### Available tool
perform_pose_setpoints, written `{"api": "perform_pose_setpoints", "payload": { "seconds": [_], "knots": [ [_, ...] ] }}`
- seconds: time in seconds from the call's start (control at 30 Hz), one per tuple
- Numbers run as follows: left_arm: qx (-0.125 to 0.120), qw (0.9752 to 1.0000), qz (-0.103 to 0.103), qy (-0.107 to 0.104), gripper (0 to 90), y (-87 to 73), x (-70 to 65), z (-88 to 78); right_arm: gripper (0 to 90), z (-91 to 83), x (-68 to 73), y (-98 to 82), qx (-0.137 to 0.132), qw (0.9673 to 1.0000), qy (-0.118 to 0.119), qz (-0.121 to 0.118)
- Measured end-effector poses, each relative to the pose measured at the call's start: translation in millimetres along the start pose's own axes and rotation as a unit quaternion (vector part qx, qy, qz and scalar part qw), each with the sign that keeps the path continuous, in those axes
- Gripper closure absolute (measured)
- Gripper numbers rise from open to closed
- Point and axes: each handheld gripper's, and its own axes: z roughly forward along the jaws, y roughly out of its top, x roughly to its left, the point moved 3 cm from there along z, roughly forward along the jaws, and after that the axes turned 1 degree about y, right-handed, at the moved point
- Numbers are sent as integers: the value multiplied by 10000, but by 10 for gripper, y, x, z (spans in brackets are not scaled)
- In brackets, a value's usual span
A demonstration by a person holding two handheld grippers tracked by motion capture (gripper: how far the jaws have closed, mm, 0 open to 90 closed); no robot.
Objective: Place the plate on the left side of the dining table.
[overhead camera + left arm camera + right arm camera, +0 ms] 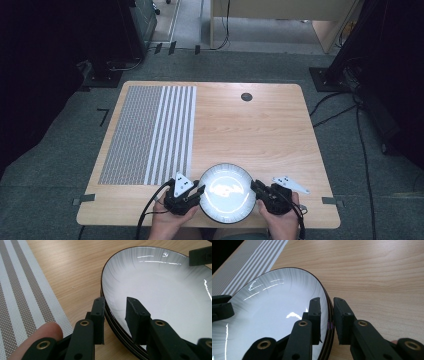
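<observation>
At the table's near edge, the left gripper (200,191) and right gripper (253,186) clamp opposite rims of a white bowl (226,192), right of a striped placemat (150,132), a two-handed grasp apparently complete; next, a level, even lift.

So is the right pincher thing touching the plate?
Touching. In the right gripper view, the right gripper has one jaw inside and one outside the plate rim, both pads pressed against it with no gap.

Striped placemat (147,135) lies on wooden table (260,130).
</observation>
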Motion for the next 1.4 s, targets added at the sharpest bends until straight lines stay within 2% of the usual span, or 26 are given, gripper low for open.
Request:
{"api": "perform_pose_setpoints", "payload": {
  "seconds": [0.2, 0.3, 0.63, 0.83, 0.87, 0.9, 1.0, 1.1, 1.27, 1.4],
  "knots": [
    [4, 10000, -19, -21, 732, -5, 20, -4, 816, 18, -4, -16, 5, 9999, -104, 9],
    [3, 10000, 26, 30, 734, -8, 9, -2, 820, 36, 13, -33, 23, 9999, -148, -77],
    [-3, 10000, 72, 47, 722, -12, -8, 4, 844, 25, 29, -38, -139, 9991, -272, 296],
    [2, 10000, 89, 15, 711, -16, -13, 12, 853, 8, 55, -40, -243, 9985, -399, 273],
    [4, 10000, 95, 12, 707, -16, -13, 12, 886, -4, 57, -35, -290, 9984, -413, 261],
    [1, 10000, 97, 6, 705, -16, -12, 11, 889, -33, 61, -17, -344, 9983, -319, 339],
    [9, 10000, 91, 3, 696, -14, -4, 7, 890, -46, 58, -9, -276, 9986, -293, 335],
    [-33, 10000, 39, 0, 682, -1, 13, -11, 893, -40, 29, -18, -254, 9983, -192, 495],
    [-114, 9999, -26, -8, 673, 20, 35, -37, 894, -76, 70, -5, -395, 9982, -267, 357],
    [-184, 9997, -81, -119, 669, 36, 31, -61, 895, -116, 93, 22, -469, 9981, -316, 261]
  ]
}}
